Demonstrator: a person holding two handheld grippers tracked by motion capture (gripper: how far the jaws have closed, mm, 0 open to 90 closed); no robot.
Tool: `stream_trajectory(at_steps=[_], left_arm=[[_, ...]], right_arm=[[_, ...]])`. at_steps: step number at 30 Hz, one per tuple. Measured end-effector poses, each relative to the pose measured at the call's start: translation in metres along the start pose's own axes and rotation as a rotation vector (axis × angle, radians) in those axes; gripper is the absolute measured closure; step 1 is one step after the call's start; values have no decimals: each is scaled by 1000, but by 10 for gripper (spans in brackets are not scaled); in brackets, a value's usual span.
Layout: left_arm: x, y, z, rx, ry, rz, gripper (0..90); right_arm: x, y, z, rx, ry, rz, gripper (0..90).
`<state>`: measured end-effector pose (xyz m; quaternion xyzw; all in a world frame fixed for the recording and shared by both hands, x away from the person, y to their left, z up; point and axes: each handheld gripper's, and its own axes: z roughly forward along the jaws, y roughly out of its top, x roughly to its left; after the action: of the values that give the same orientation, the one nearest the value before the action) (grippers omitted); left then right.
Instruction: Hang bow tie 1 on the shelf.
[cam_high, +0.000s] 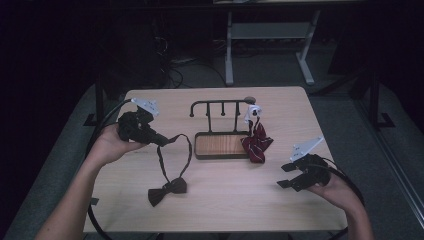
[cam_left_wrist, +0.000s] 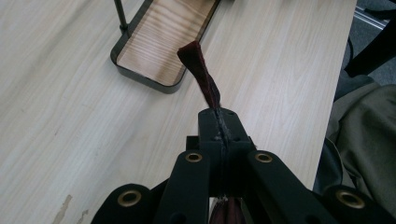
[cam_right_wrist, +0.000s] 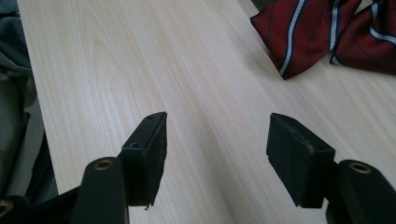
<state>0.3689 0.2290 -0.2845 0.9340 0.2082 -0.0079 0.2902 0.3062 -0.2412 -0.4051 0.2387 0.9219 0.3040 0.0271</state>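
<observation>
**Left hand-held gripper pinched the dark bow tie's strap; right one held nothing**

The left hand-held gripper (cam_high: 159, 139) was closed tight on the strap (cam_left_wrist: 203, 79) of a dark brown bow tie (cam_high: 167, 190), near the left edge of the pale wooden surface (cam_high: 225, 200). In the left gripper view the strap rose twisted from between the pressed jaws. In the high view it looped out to the right and ran down to the bow, which lay flat on the surface nearer the person. The right hand-held gripper (cam_high: 286, 175) hovered over the right side of the surface, jaws spread wide with bare wood between them. A red striped bow tie (cam_high: 257, 144) hung from the right end of a black hook rack (cam_high: 222, 105), its bow resting against the rack's wooden tray (cam_high: 220, 145).
</observation>
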Motion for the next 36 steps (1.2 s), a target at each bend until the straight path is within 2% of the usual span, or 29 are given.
stream_trajectory(at_steps=[10, 18, 36], left_arm=[[2, 9, -2, -13, -7, 11, 893], [7, 21, -1, -2, -9, 15, 893], [17, 44, -15, 3, 21, 20, 893]], right_arm=[[-2, -1, 0, -3, 4, -9, 376], [-5, -4, 0, -5, 21, 13, 376], [-4, -4, -2, -10, 13, 7, 375]])
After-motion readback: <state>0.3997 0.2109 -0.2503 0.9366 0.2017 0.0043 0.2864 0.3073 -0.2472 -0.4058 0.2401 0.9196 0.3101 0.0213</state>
